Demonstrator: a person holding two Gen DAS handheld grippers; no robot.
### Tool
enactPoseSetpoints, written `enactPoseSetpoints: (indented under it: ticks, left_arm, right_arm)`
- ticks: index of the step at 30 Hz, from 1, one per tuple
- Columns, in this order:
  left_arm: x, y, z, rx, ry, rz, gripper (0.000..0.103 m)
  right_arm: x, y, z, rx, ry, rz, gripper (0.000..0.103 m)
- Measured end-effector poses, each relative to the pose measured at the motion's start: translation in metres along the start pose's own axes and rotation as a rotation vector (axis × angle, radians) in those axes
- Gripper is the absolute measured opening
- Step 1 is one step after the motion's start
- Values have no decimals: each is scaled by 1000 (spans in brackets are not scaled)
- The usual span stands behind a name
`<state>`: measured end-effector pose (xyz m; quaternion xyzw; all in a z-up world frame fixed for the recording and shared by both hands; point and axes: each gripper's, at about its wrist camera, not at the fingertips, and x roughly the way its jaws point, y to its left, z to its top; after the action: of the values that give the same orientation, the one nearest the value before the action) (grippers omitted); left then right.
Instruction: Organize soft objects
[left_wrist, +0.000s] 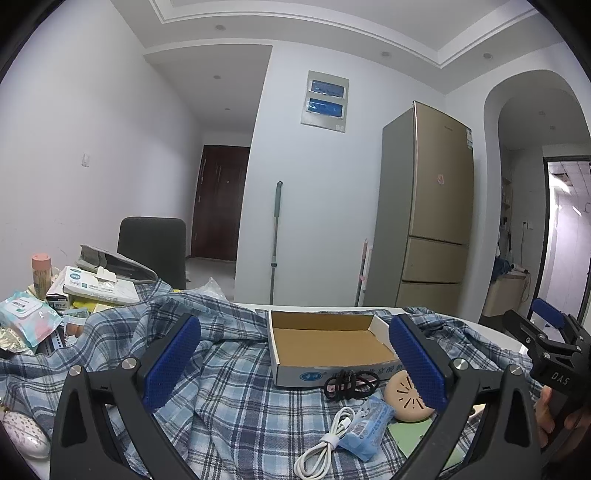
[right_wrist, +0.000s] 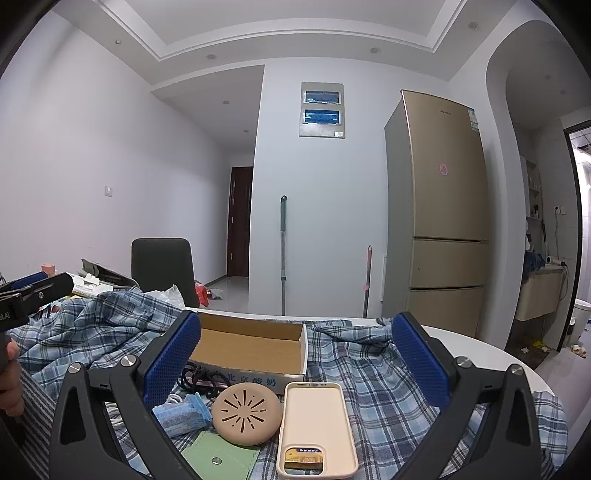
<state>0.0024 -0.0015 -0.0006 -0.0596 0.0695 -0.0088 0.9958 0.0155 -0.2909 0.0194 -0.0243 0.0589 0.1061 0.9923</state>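
Nearest on the blue plaid cloth (right_wrist: 369, 387) covering the surface lie a cream phone case (right_wrist: 316, 432), a round tan perforated pad (right_wrist: 245, 411) and a coiled white cable (left_wrist: 325, 446); the left tool (left_wrist: 295, 358) and right tool (right_wrist: 295, 358) both hover spread wide, empty; farther, an open cardboard box (left_wrist: 328, 345)

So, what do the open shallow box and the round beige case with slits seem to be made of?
The open shallow box looks like corrugated cardboard: matte brown inside, white printed outer wall, folded flaps. The round beige case with slits seems soft silicone or rubber: smooth matte skin, rounded edges, cut slots; firm plastic cannot be excluded.
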Motion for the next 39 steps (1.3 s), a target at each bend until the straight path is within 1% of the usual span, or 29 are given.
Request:
enactPoseSetpoints:
  ticks: [4, 9, 12, 14, 16, 18, 22, 26, 29, 32, 35, 38, 39]
  left_arm:
    - [2, -7, -1, 30, 10, 1, 103]
    - [5, -12, -3, 58, 23, 1, 103]
    - [3, -13, -3, 64, 10, -9, 103]
    - [1, -14, -3, 67, 0, -14, 103]
    - [0, -13, -3, 70, -9, 8, 103]
    - [0, -12, -2, 61, -20, 48, 103]
    - [0, -9, -3, 50, -18, 65, 103]
    - [0, -7, -3, 40, -19, 44, 103]
    - [-4, -7, -3, 40, -37, 12, 103]
    - [-7, -7, -2, 37, -52, 0, 103]
    - [-4, -9, -2, 42, -37, -21, 103]
    - [-4, -11, -1, 53, -31, 0, 103]
    - [-3, -14, 3, 70, -12, 24, 103]
  right_arm:
    - [-1, 2, 1, -7, -1, -35, 103]
    - [-8, 3, 1, -13, -36, -25, 103]
    - [-9, 3, 2, -13, -43, 1, 103]
    - [-9, 4, 2, -17, -40, -2, 103]
    - [-9, 6, 2, -21, -41, -3, 103]
    - [-10, 8, 2, -29, -47, -1, 103]
    - [-13, 9, 2, -37, -61, 3, 103]
    - [-13, 9, 2, -34, -62, 3, 103]
    - [-12, 8, 2, -29, -56, 4, 103]
    - [-11, 8, 1, -29, -52, 3, 103]
    - [-11, 8, 1, -30, -51, 2, 103]
    - [-9, 7, 1, -26, -41, -2, 103]
    - [-9, 6, 1, -19, -39, -8, 103]
